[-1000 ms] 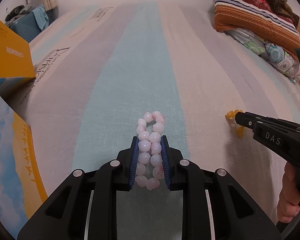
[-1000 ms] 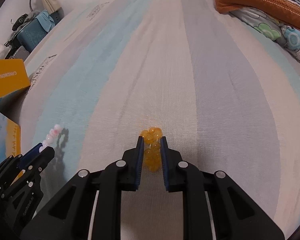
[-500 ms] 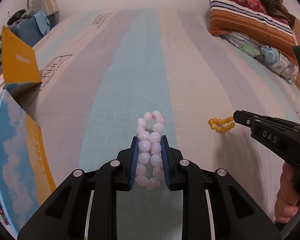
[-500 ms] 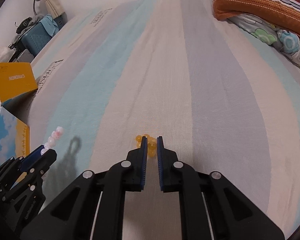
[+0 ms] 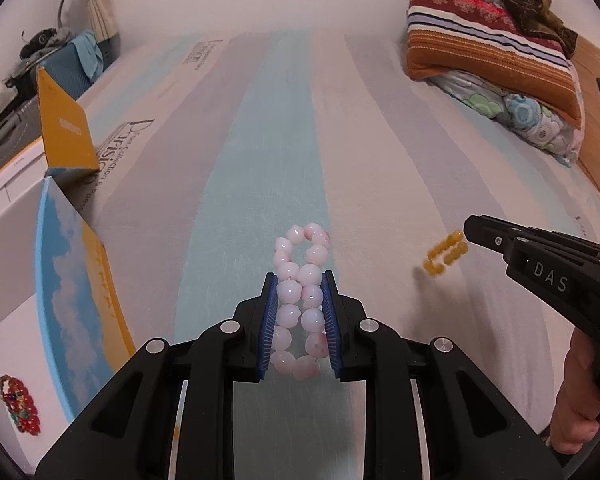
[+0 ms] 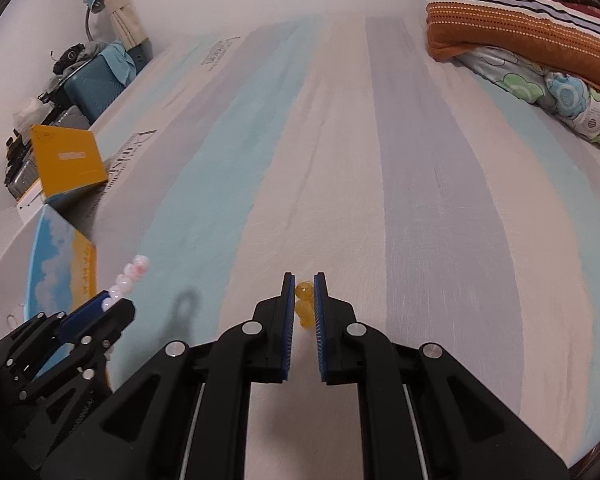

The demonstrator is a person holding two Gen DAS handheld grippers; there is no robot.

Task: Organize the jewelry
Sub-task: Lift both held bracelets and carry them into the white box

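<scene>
My left gripper (image 5: 300, 284) is shut on a pink bead bracelet (image 5: 300, 300), held above the striped bedsheet (image 5: 280, 140). My right gripper (image 6: 303, 280) is shut on a yellow bead bracelet (image 6: 303, 306), lifted off the sheet. In the left wrist view the yellow bracelet (image 5: 444, 254) hangs from the right gripper's tip (image 5: 470, 226). In the right wrist view the pink bracelet (image 6: 130, 276) sticks out of the left gripper (image 6: 112, 304). A red bead bracelet (image 5: 18, 404) lies inside an open white box (image 5: 4, 280) at the left.
The box's blue-and-yellow flap (image 5: 72, 288) stands up at the left, with an orange flap (image 5: 62, 128) behind it. Striped and floral pillows (image 5: 492, 64) lie at the far right. A blue case (image 6: 96, 80) and a lamp stand beyond the bed's left edge.
Both grippers have risen with their bracelets and shifted left toward the box. The right gripper closed tighter on the yellow bracelet and lifted it off the sheet.
</scene>
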